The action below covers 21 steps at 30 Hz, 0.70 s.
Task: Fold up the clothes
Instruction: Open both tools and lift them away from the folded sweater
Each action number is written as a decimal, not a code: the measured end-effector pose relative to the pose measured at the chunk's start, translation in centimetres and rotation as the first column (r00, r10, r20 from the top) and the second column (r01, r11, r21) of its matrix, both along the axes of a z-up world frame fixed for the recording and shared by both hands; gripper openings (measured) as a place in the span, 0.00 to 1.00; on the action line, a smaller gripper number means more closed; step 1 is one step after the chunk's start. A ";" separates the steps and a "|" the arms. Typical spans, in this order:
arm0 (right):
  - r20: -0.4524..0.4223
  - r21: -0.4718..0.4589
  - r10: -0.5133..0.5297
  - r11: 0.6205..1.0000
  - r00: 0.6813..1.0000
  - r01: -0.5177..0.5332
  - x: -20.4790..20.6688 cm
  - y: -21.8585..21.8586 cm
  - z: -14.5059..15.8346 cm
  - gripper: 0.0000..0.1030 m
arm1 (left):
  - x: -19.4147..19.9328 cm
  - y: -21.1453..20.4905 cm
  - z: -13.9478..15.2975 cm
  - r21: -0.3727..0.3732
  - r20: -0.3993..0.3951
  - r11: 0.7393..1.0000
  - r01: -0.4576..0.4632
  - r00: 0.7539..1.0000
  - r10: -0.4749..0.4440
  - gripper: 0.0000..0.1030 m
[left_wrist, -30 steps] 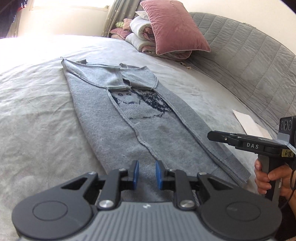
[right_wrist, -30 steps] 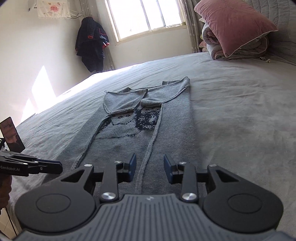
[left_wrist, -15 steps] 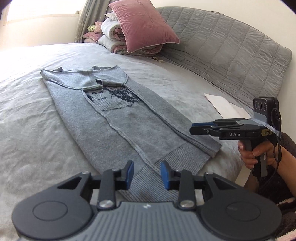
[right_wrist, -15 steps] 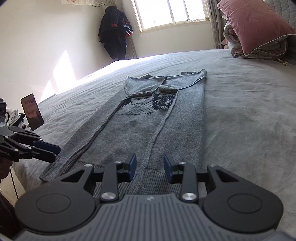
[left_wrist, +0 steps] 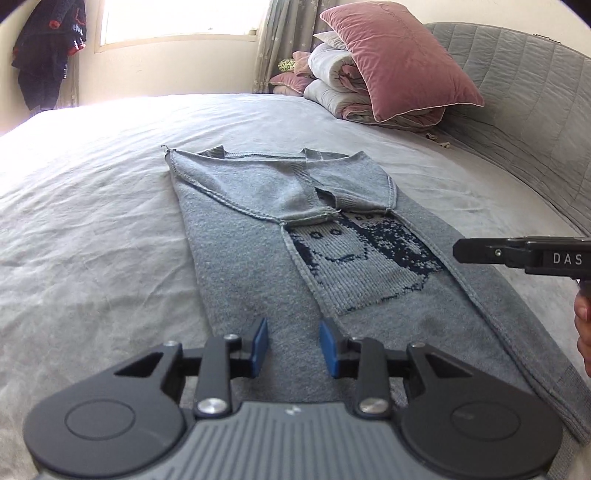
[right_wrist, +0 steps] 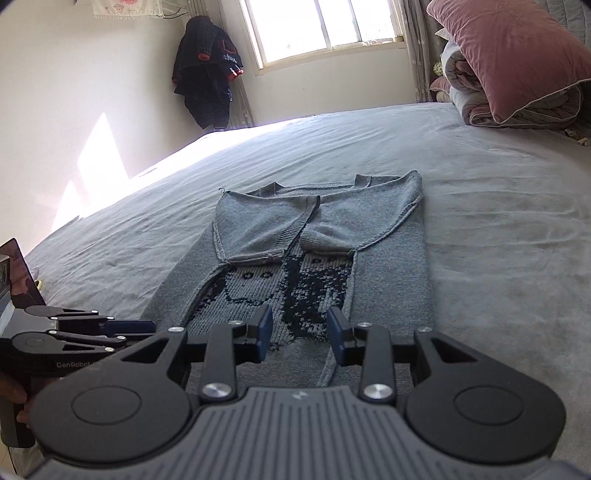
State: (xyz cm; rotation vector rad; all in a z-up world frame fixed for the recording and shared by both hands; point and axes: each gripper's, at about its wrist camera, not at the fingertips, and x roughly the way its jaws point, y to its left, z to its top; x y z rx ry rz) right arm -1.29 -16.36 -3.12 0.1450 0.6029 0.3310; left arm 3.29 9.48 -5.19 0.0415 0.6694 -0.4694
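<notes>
A: Jaws first: how does the left gripper stand?

B: Parted, blue pads apart with nothing between them, poised over the lower middle of the grey sweater.

A: And the right gripper?

B: Likewise spread, pads apart and empty, above the lower part of the same sweater, near a raised seam that runs down its length. In the left wrist view the right gripper shows from the side at the right edge, over the sweater's right border; the right hand holding it is partly cut off. From that side view the gap cannot be judged, but its own camera shows it.

A: Where is the garment?

B: Flat on the bed, neck end away from the grippers. Both sleeves are folded in across the chest and meet near the middle, and the sides are turned in to make a long narrow strip. A dark knitted face pattern shows below the sleeves.

A: Beyond that?

B: A pink pillow leans on rolled bedding at the quilted headboard. Dark clothes hang beside the window.
</notes>
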 end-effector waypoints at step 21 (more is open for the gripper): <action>-0.110 -0.111 0.066 0.991 0.992 -0.078 -14.6 2.4 -1.4 0.36 | -16.5 0.7 1.4 0.042 -0.074 0.989 0.139 0.988 -0.136 0.35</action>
